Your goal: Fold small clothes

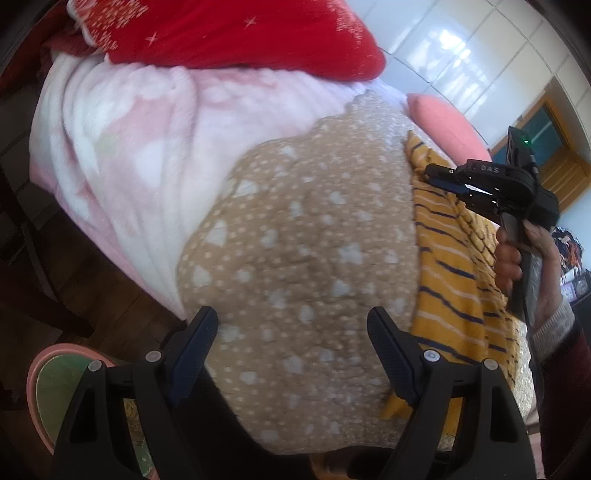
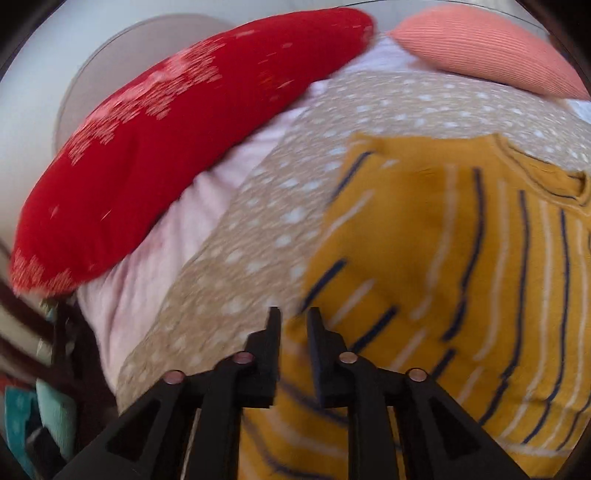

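A small mustard garment (image 1: 454, 288) with navy and white stripes lies flat on a tan spotted blanket (image 1: 314, 240). My left gripper (image 1: 291, 317) hovers over the blanket just left of the garment, jaws wide open and empty. My right gripper (image 1: 430, 173), held by a person's hand (image 1: 513, 258), hangs over the garment's far edge. In the right wrist view, the right gripper (image 2: 293, 317) shows a narrow gap with nothing in it. It sits above the left edge of the garment (image 2: 443, 258), where the cloth meets the tan blanket (image 2: 240, 266).
A pink and white fleece blanket (image 1: 129, 147) lies under the tan one. A red pillow (image 1: 229, 33) and a salmon pillow (image 1: 443, 122) sit at the far end. A pink-rimmed round object (image 1: 48, 387) stands on the wooden floor (image 1: 122, 314) at lower left.
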`<state>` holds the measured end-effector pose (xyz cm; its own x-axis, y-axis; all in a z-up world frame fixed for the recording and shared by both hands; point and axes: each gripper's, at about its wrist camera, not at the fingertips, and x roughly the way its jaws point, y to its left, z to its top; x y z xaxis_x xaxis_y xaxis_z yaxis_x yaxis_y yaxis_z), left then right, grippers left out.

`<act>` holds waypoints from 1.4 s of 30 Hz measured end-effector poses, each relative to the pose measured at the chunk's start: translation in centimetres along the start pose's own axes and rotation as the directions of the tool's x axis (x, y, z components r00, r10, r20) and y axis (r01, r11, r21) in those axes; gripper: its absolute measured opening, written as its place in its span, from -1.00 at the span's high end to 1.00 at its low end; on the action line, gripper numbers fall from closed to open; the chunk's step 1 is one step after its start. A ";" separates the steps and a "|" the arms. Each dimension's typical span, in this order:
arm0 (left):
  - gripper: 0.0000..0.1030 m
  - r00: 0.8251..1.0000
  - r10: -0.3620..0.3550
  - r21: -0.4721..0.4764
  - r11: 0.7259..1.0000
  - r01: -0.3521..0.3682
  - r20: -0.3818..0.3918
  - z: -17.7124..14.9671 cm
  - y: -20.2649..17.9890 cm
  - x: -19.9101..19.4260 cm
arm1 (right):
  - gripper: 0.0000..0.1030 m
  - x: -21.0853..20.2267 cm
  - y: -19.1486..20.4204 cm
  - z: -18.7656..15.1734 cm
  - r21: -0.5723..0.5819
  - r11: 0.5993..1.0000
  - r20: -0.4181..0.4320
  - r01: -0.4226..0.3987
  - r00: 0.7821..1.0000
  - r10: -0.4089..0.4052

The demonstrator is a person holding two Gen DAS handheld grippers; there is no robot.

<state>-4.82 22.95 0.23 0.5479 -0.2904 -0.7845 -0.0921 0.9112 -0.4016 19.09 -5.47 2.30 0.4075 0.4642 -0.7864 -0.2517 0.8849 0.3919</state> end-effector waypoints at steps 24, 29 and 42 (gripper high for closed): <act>-0.44 0.980 -0.131 0.189 0.969 0.158 -0.148 -3.1 -10.8 5.5 | -0.30 -25.4 -17.8 -27.9 0.498 0.863 0.193 0.087 0.959 -0.207; -0.28 0.968 -0.183 0.171 0.962 0.212 -0.173 -3.9 -10.3 4.9 | -0.30 -23.4 -15.1 -30.3 0.465 0.882 0.279 -0.079 0.958 -0.062; -0.58 0.916 -0.326 0.088 0.931 0.354 -0.235 -5.7 -8.9 6.1 | -0.30 -21.5 -13.2 -33.4 0.480 0.841 0.347 -0.249 0.934 0.078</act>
<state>-5.41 11.42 -3.65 0.3369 -0.6312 -0.6986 0.1809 0.7716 -0.6099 -15.62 -28.40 -1.95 0.6660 0.5165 -0.5383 0.1084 0.6469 0.7548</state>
